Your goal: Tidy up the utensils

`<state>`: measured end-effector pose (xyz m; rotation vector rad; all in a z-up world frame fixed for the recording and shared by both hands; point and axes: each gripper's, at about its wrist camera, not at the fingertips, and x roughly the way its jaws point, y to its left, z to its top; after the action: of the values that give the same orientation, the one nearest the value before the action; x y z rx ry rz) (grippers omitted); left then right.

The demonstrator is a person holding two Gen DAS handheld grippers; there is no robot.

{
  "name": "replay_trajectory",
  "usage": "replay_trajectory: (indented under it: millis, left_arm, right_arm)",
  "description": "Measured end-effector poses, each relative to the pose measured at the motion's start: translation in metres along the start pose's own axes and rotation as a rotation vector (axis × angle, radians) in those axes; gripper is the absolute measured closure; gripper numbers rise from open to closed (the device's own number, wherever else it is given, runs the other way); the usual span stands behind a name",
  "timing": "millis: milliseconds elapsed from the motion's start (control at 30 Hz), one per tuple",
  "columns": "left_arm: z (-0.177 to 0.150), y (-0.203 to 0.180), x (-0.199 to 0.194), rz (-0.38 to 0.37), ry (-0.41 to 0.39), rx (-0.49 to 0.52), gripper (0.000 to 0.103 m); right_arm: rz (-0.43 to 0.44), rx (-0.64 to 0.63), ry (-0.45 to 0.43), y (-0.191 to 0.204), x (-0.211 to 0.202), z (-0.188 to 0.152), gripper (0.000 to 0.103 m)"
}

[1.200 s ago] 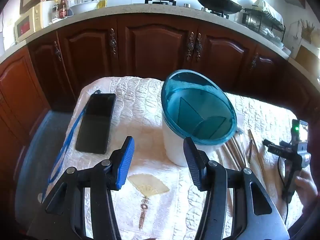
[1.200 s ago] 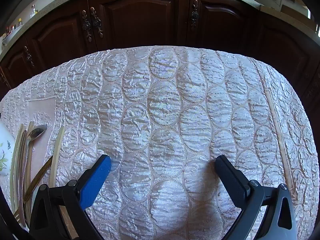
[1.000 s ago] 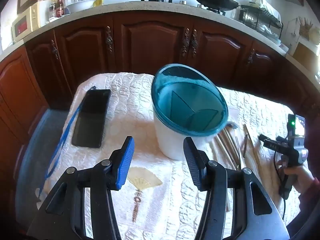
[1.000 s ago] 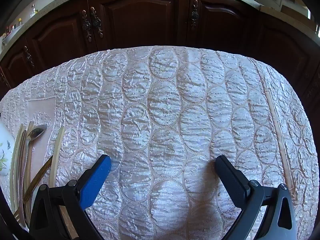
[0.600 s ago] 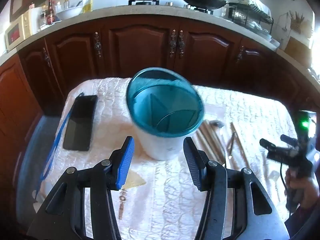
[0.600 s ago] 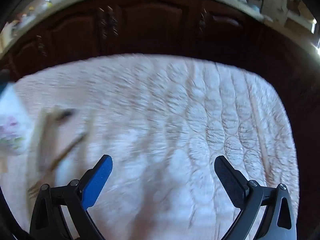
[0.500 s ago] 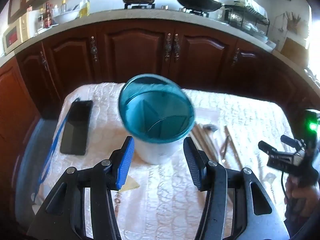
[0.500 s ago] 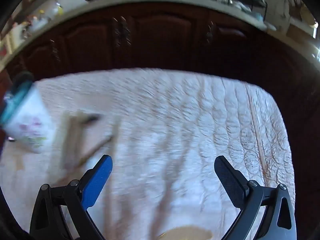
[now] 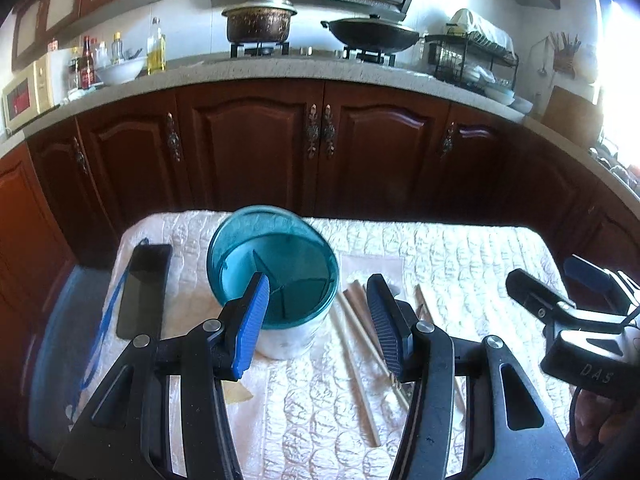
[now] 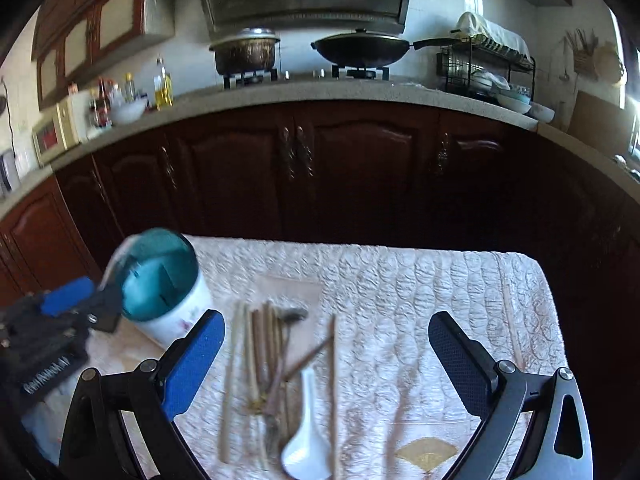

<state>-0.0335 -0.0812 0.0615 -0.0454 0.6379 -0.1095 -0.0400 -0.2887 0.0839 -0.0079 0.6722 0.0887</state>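
- Both grippers now sit higher and farther back than a second ago: the whole kitchen counter has come into each view, where before the right wrist camera saw mostly quilted cloth.
- Left gripper [image 9: 318, 320] is spread wide with nothing between its pads; the holder [image 9: 276, 280], a white tub with a teal divided insert, sits at about 11 o'clock from it, partly behind the blue pad.
- Right gripper [image 10: 326, 356] is likewise released and empty, hanging above the loose utensils.
- Chopsticks [image 10: 256, 356] lie in a rough bundle running from 12 to 6 o'clock, just right of the holder; a metal spoon [image 10: 294, 314] rests at their far end and a white ceramic spoon [image 10: 306, 448] at the near end. The right view is motion-blurred, so I cannot count the sticks.
- A phone [image 9: 144, 290] with a blue lanyard lies at 9 o'clock of the holder, well apart from the utensils.
- Judged from this, nothing is in the holder yet; the pull-back looks like a repositioning that brings the utensils under the right gripper, so a first pick there seems likely.
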Motion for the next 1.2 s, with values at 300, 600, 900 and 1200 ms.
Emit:
replay_trajectory:
  millis: [300, 600, 900, 1200]
  left_arm:
    - [0.004, -0.004, -0.010, -0.014, -0.025, 0.007, 0.052]
    - [0.007, -0.008, -0.009, -0.016, -0.031, 0.012, 0.052]
    - [0.008, -0.009, -0.009, -0.018, -0.030, 0.006, 0.052]
    - [0.007, -0.009, -0.008, -0.015, -0.031, 0.007, 0.052]
  right_arm:
    - [0.012, 0.014, -0.020, -0.003, -0.015, 0.011, 0.001]
    - [0.002, -0.001, -0.039, -0.003, -0.019, 0.014, 0.001]
    - [-0.004, -0.012, -0.050, -0.002, -0.019, 0.015, 0.001]
    - [-0.009, -0.014, -0.054, -0.003, -0.017, 0.016, 0.001]
